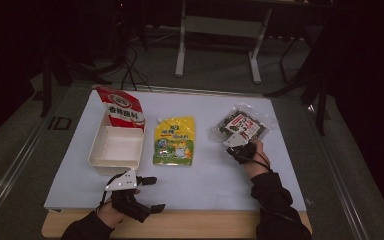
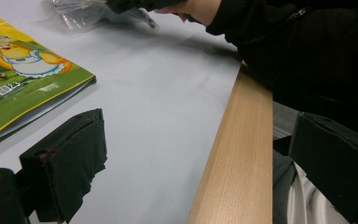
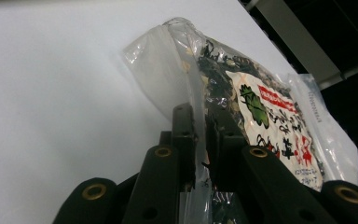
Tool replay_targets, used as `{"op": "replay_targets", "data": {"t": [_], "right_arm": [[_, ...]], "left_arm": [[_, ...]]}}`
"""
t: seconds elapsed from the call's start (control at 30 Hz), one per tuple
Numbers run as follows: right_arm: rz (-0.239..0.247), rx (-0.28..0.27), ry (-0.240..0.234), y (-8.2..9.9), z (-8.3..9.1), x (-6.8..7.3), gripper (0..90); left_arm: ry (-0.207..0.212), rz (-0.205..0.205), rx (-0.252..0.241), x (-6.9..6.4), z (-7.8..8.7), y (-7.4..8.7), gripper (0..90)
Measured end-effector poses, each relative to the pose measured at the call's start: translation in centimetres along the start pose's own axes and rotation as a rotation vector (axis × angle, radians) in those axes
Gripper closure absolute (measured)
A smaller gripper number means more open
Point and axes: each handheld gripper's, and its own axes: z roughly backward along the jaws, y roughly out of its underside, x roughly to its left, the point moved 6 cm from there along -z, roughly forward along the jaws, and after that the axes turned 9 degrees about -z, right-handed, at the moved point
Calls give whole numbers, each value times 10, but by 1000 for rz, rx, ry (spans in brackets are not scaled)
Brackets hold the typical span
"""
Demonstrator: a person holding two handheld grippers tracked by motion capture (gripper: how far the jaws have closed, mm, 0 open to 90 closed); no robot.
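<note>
Right fingers (image 3: 200, 140) clamped on clear seaweed bag (image 3: 261, 107), long axis pointing away.

The left tongs (image 2: 205, 154) stand wide apart, one black jaw over the white sheet (image 2: 158, 93), the other past the desk (image 2: 235, 154) edge, with nothing between them. A yellow-green pouch (image 2: 23, 79) lies flat at the left. Far off, a dark sleeve (image 2: 307, 51) reaches over the sheet beside a crinkled clear bag (image 2: 81, 13).

Clear dark-snack bag (image 3: 242, 93), near edge pinched
</note>
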Motion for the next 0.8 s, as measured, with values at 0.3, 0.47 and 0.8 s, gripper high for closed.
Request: {"op": "replay_targets", "data": {"t": [0.3,0.47,0.8], "right_arm": [[57,-68,5,-10,30,-3,845],[91,-125,14,-20,51,0,857],[114,-246,-85,-38,90,17,869]], "left_arm": [[-1,-5,3,0,-1,0,46],[0,-2,3,0,-1,0,46],[-1,-6,4,0,-1,-1,46]]}}
